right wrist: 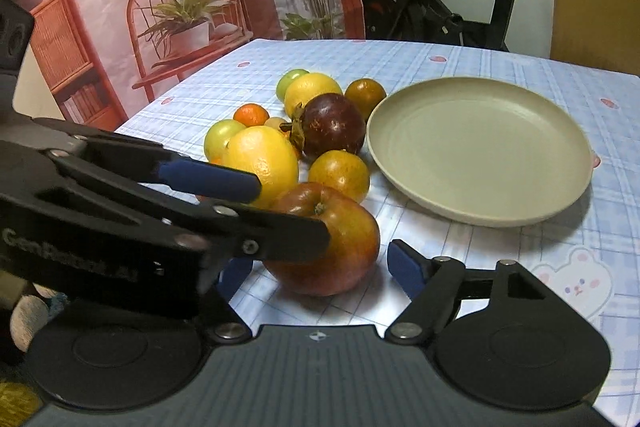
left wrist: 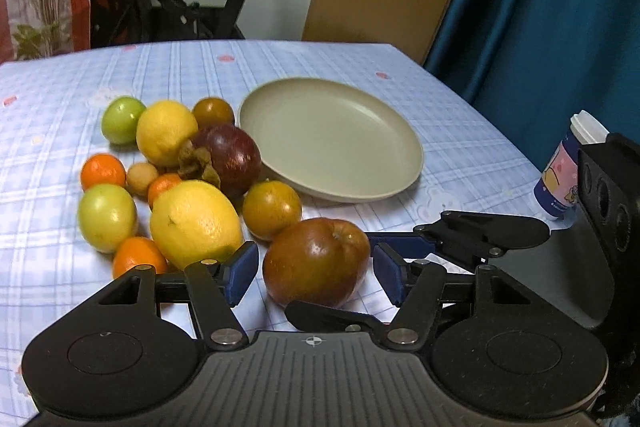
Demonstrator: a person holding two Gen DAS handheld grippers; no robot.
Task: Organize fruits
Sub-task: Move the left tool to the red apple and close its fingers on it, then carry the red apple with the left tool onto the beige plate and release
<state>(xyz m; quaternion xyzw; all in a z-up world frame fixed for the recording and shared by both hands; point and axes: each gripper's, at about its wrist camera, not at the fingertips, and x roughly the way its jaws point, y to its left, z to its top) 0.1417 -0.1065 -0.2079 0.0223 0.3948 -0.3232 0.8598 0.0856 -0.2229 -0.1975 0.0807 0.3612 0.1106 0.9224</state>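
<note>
Where the left wrist view looks down, the left gripper (left wrist: 316, 273) straddles a glossy red-brown round apple (left wrist: 316, 263), blue pads (left wrist: 242, 273) just clear. Right wrist view: "GenRobot.AI" lettering (right wrist: 70, 255); right gripper (right wrist: 320, 267) likewise ungripped around it, beside the empty beige plate (right wrist: 480, 151).

Apple (left wrist: 316, 263) between left gripper (left wrist: 316, 273) fingers (left wrist: 242, 273)
</note>
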